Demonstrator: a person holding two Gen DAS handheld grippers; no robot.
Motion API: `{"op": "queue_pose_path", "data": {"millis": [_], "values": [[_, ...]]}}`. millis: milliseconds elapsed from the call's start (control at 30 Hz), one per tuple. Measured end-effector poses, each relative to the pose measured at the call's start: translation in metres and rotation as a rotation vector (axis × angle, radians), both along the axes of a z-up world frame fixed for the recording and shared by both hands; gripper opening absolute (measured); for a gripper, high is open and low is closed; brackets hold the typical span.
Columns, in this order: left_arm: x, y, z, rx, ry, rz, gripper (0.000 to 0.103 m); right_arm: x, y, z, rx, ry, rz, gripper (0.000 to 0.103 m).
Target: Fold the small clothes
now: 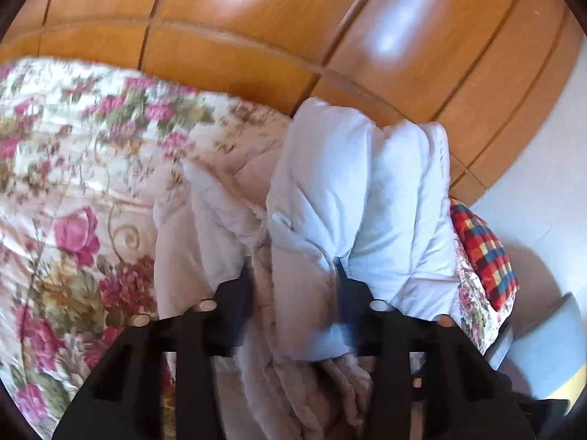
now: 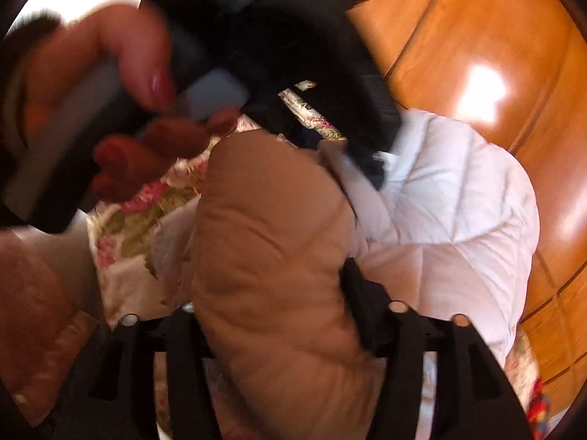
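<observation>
A pale quilted jacket [image 1: 367, 183] with a fleecy beige lining [image 1: 220, 227] lies bunched on a flowered bedspread [image 1: 73, 146]. My left gripper [image 1: 293, 278] is shut on a fold of the jacket, and cloth fills the gap between its fingers and bulges over the right one. The right wrist view shows that same left gripper [image 2: 378, 172] biting the jacket's white edge [image 2: 458, 201], with a person's hand [image 2: 121, 55] on its handle. My right gripper [image 2: 271, 286] stands open. A thick tan roll of the lining [image 2: 264, 238] lies between its jaws and hides its left finger.
Glossy wooden panels [image 1: 256, 36] rise behind the bed. A red, blue and yellow chequered cushion [image 1: 484, 253] lies at the bed's right edge, with a pale blue object [image 1: 543, 330] beyond it. A brown sleeve [image 2: 33, 311] fills the lower left of the right wrist view.
</observation>
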State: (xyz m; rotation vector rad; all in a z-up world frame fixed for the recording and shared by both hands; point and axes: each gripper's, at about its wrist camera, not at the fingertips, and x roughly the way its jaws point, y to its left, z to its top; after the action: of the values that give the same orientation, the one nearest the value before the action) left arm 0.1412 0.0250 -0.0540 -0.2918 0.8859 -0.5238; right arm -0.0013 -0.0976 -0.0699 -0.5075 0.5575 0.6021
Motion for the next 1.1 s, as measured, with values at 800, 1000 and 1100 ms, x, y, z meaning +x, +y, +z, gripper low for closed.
{"op": "queue_pose_path", "data": {"millis": [800,1000,1100], "values": [[-0.029,0.06,-0.057,-0.235,-0.013,0.146,0.03,0.182,-0.088,0.062,0.334,0.265,-0.46,0.033],[-0.037,0.078,-0.074,-0.258,0.012,0.224,0.038,0.193,-0.041,0.011,0.143,0.217,-0.453,0.034],[-0.035,0.084,-0.082,-0.291,0.034,0.235,0.042,0.197,-0.045,-0.007,0.165,0.199,-0.474,0.034]]}}
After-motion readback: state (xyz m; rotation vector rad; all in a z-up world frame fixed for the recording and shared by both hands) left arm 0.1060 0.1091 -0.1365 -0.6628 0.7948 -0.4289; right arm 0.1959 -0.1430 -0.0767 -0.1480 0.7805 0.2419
